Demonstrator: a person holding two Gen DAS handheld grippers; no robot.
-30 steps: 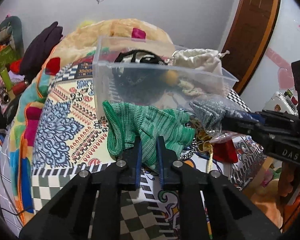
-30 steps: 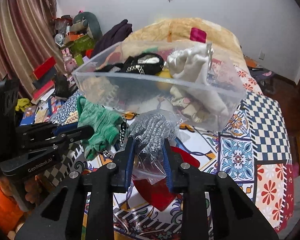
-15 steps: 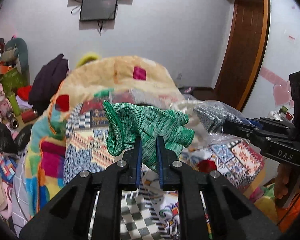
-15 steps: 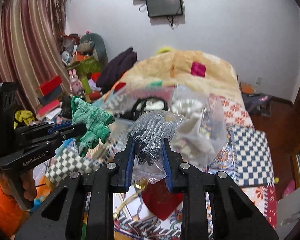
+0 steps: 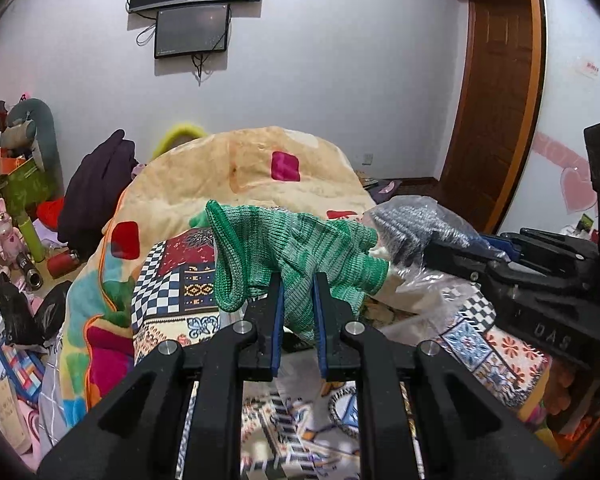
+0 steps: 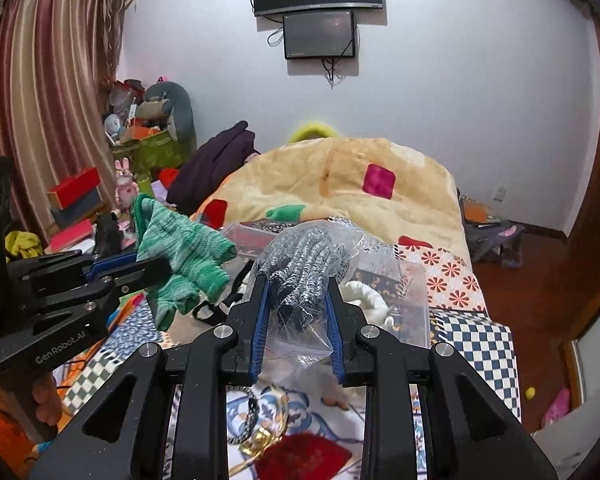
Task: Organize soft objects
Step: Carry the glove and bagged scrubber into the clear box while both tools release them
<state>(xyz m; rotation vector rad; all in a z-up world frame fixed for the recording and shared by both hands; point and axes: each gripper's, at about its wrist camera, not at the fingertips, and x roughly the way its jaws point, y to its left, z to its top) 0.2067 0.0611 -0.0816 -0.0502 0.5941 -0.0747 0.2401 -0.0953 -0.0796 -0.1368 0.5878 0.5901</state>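
My left gripper (image 5: 297,280) is shut on a green knitted glove (image 5: 300,240) and holds it up in the air over the bed. It also shows in the right wrist view (image 6: 180,256). My right gripper (image 6: 296,284) is shut on grey-and-white gloves in a clear plastic bag (image 6: 304,264), held up beside the green glove; the bag shows at the right of the left wrist view (image 5: 416,224). A clear plastic bin (image 6: 412,292) with a white cloth item (image 6: 364,296) lies below and beyond my right gripper, mostly hidden.
A patterned quilt (image 5: 172,280) and a yellow blanket heap (image 5: 260,168) cover the bed. A red fan (image 6: 308,460) and a gold chain (image 6: 260,436) lie near the front. Clutter stands at the left (image 6: 140,148). A wooden door (image 5: 500,100) is at the right.
Both grippers have risen with their loads from in front of the bin's wall to well above it; the bin has dropped low in both views.
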